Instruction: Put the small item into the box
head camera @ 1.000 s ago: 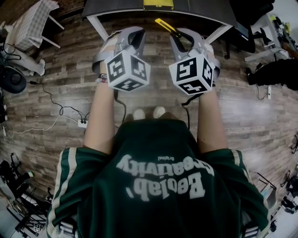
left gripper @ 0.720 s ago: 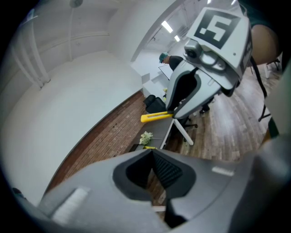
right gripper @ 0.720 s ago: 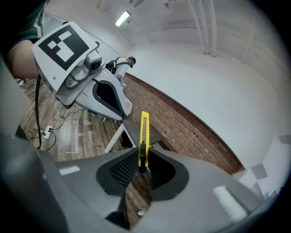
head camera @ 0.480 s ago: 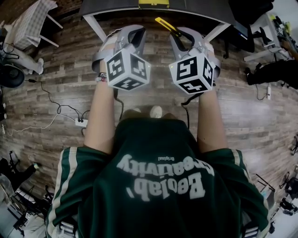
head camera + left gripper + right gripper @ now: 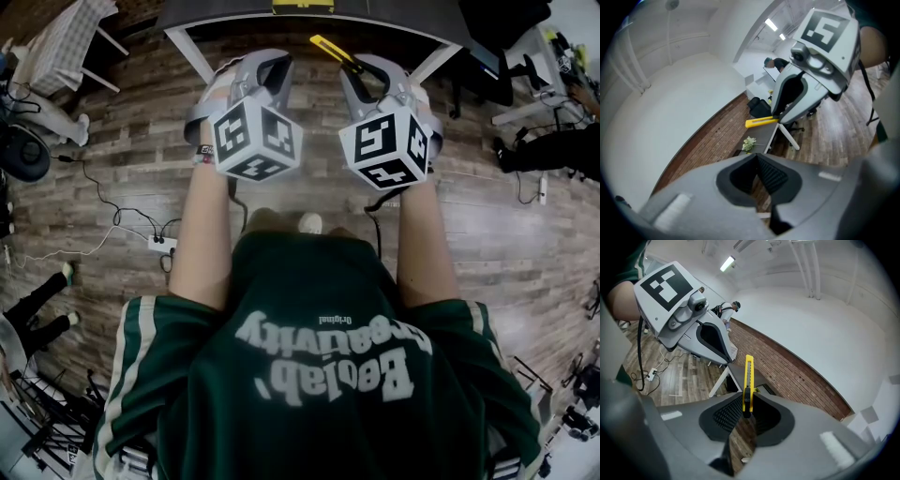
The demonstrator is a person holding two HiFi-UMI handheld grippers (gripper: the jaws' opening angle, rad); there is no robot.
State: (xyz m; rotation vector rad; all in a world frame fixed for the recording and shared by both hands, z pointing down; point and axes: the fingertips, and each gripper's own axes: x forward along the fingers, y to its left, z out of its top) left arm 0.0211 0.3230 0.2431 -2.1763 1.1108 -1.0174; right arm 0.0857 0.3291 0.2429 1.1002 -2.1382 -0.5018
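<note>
A yellow utility knife sticks out ahead of my right gripper, whose jaws are shut on its black-ribbed middle. In the right gripper view the knife stands upright between the pads. My left gripper is held beside it at the same height, and its pads meet with nothing between them. From the left gripper view, the knife points left out of the right gripper. A yellow object, perhaps the box, sits on the dark table ahead, mostly cut off.
I stand on a wood-plank floor. The table's white legs slant out in front of me. Cables and a power strip lie at the left, where another person's legs show. Chairs and gear crowd the right edge.
Both grippers keep their pose and the knife stays held. The table has slid slightly up the view, my feet have shifted, and a person's legs have come in at the left.
</note>
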